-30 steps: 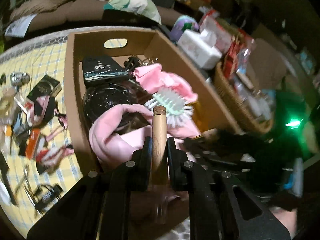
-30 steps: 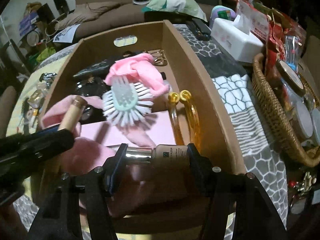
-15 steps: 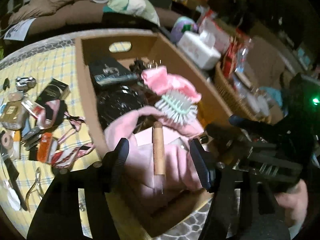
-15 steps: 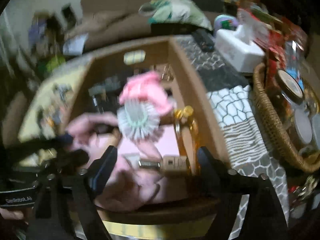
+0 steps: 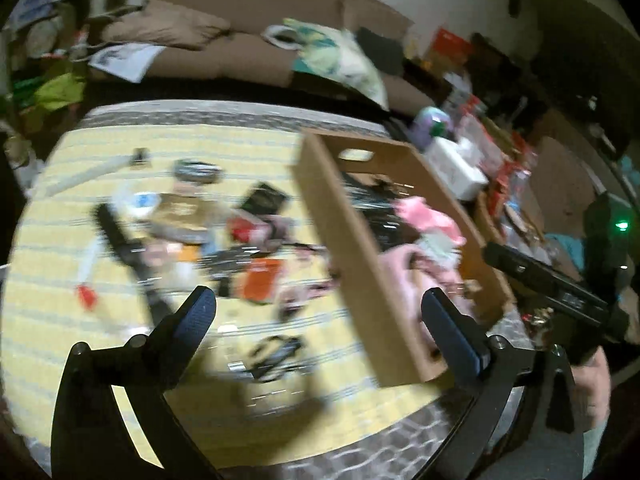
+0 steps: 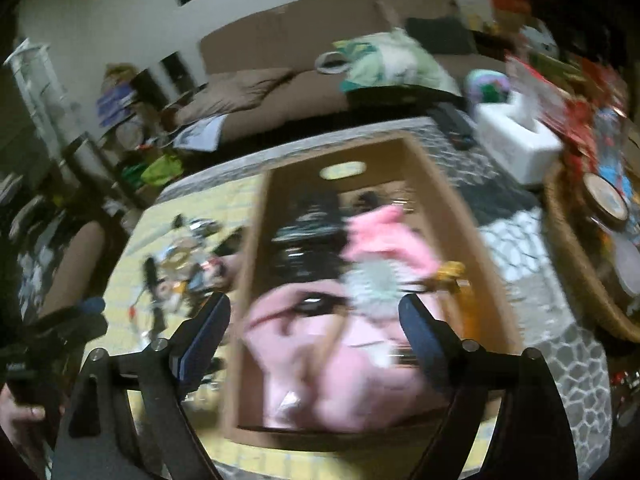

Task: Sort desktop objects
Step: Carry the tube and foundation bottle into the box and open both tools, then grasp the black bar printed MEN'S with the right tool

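On the tabletop (image 5: 60, 312): a yellow checked cloth, everything smeared by motion blur
Cardboard box (image 5: 352, 264): right of centre in the left wrist view, dead centre in the right wrist view (image 6: 248, 280), open-topped, with an oval handle cutout (image 6: 343, 169) in its far wall
Inside the box: pink cloth (image 6: 320, 360) heaped at the near end, more pink fabric (image 6: 384, 236) further back, a pale round brush head (image 6: 376, 284) between them, dark items (image 6: 308, 232) toward the far end, something amber-yellow (image 6: 452, 272) against the right wall
Left claw (image 5: 316, 312): jaws opening and spread wide, nothing between them; its left finger sits over the yellow cloth, its right finger over the box's near end
Right claw (image 6: 316, 320): jaws opening too, wide apart and empty, framing the pink heap in the box, not touching it
Loose clutter (image 5: 224, 240): a blurred scatter of small objects on the cloth, left of the box; a black strip (image 5: 120, 248), an orange-red patch (image 5: 260, 280) and a dark box (image 5: 264, 200) stand out, the rest too smeared to name
Wicker basket (image 6: 568, 280): right edge of the right wrist view, beside the box, packed with jars
White tissue box (image 6: 520, 148): upper right, beyond the cardboard box
Hand (image 6: 20, 412): lower left corner of the right wrist view, gripping the other tool's handle
Background: a brown sofa (image 6: 288, 64) across the top
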A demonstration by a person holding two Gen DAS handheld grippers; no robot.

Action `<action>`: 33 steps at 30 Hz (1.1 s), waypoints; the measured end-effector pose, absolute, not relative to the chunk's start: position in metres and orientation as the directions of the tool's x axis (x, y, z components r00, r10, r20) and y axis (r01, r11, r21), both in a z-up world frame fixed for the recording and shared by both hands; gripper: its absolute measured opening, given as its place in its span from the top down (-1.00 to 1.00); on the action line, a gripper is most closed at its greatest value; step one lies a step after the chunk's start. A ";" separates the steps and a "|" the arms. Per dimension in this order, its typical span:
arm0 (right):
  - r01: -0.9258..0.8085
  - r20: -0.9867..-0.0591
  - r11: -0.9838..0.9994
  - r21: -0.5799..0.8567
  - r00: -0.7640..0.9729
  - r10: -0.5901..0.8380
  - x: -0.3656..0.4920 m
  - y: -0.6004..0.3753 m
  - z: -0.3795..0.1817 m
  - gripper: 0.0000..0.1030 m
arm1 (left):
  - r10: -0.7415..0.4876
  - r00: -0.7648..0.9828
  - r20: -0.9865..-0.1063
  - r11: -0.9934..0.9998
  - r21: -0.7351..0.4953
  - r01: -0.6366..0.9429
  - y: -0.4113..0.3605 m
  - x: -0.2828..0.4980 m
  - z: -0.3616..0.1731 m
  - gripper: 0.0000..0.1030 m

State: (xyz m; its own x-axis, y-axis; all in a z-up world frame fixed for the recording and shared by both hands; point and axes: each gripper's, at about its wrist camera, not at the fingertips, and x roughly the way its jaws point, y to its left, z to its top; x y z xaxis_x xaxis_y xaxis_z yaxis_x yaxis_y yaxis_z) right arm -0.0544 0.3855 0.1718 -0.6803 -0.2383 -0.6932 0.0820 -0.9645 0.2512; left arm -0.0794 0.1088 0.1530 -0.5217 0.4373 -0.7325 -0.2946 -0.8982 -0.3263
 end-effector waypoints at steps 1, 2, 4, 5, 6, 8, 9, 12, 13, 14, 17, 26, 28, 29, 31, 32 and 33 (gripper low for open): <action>0.103 -0.693 -0.964 0.245 -0.677 -0.248 -0.055 0.374 0.172 -0.80 | 0.425 -0.528 -0.735 -0.905 -0.321 -0.281 0.099 -0.078 0.151 -1.00; 0.134 -0.693 -0.962 0.236 -0.671 -0.263 -0.056 0.358 0.173 -0.81 | 0.410 -0.534 -0.740 -0.912 -0.317 -0.261 0.085 -0.077 0.148 -1.00; 0.177 -0.694 -0.958 0.228 -0.660 -0.287 -0.056 0.335 0.173 -0.82 | 0.386 -0.532 -0.754 -0.923 -0.310 -0.230 0.062 -0.072 0.137 -1.00; 0.202 -0.697 -0.954 0.223 -0.651 -0.301 -0.057 0.320 0.173 -0.82 | 0.367 -0.528 -0.766 -0.930 -0.300 -0.212 0.051 -0.070 0.129 -1.00; 0.219 -0.697 -0.950 0.221 -0.646 -0.311 -0.058 0.310 0.172 -0.82 | 0.355 -0.519 -0.778 -0.935 -0.293 -0.200 0.042 -0.067 0.120 -1.00; 0.255 -0.704 -0.945 0.206 -0.633 -0.323 -0.060 0.286 0.169 -0.83 | 0.337 -0.501 -0.797 -0.941 -0.280 -0.188 0.030 -0.063 0.104 -1.00; 0.267 -0.710 -0.943 0.198 -0.625 -0.325 -0.061 0.276 0.167 -0.83 | 0.329 -0.499 -0.802 -0.944 -0.275 -0.180 0.025 -0.062 0.099 -1.00; 0.315 -0.736 -0.936 0.156 -0.595 -0.323 -0.062 0.242 0.155 -0.83 | 0.315 -0.498 -0.808 -0.948 -0.291 -0.128 0.001 -0.060 0.080 -1.00; 0.329 -0.745 -0.933 0.142 -0.585 -0.320 -0.061 0.233 0.150 -0.83 | 0.316 -0.497 -0.808 -0.947 -0.299 -0.115 -0.005 -0.060 0.077 -1.00; 0.352 -0.762 -0.929 0.118 -0.568 -0.312 -0.060 0.221 0.142 -0.83 | 0.314 -0.496 -0.809 -0.946 -0.307 -0.098 -0.013 -0.061 0.073 -1.00; 0.393 -0.796 -0.918 0.050 -0.540 -0.274 -0.055 0.197 0.118 -0.82 | 0.312 -0.499 -0.808 -0.943 -0.326 -0.062 -0.033 -0.066 0.065 -1.00; 0.378 -0.859 -0.925 -0.032 -0.483 -0.168 -0.069 0.183 0.054 -0.77 | 0.360 -0.501 -0.787 -0.919 -0.390 -0.048 -0.047 -0.075 0.063 -1.00; 0.368 -0.872 -0.929 -0.043 -0.468 -0.145 -0.072 0.181 0.045 -0.77 | 0.368 -0.500 -0.784 -0.917 -0.395 -0.056 -0.046 -0.075 0.064 -1.00; 0.370 -0.876 -0.928 -0.042 -0.460 -0.143 -0.072 0.180 0.041 -0.77 | 0.370 -0.501 -0.782 -0.917 -0.394 -0.062 -0.046 -0.074 0.064 -1.00; 0.381 -0.884 -0.923 -0.061 -0.450 -0.128 -0.073 0.176 0.033 -0.77 | 0.367 -0.499 -0.785 -0.920 -0.384 -0.074 -0.044 -0.073 0.064 -1.00; 0.380 -0.888 -0.921 -0.081 -0.447 -0.107 -0.073 0.174 0.027 -0.77 | 0.366 -0.494 -0.788 -0.922 -0.379 -0.080 -0.043 -0.072 0.063 -1.00; 0.379 -0.891 -0.922 -0.081 -0.442 -0.103 -0.074 0.175 0.024 -0.77 | 0.365 -0.489 -0.792 -0.923 -0.375 -0.083 -0.042 -0.072 0.062 -1.00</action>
State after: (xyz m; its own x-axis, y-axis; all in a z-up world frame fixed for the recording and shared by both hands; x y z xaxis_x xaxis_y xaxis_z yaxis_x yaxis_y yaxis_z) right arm -0.0743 0.1746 0.0235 -0.4420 -0.1033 -0.8910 0.3791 -0.9218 -0.0812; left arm -0.0717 -0.0418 0.0624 -0.4893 0.3654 -0.7918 -0.0833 -0.9234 -0.3746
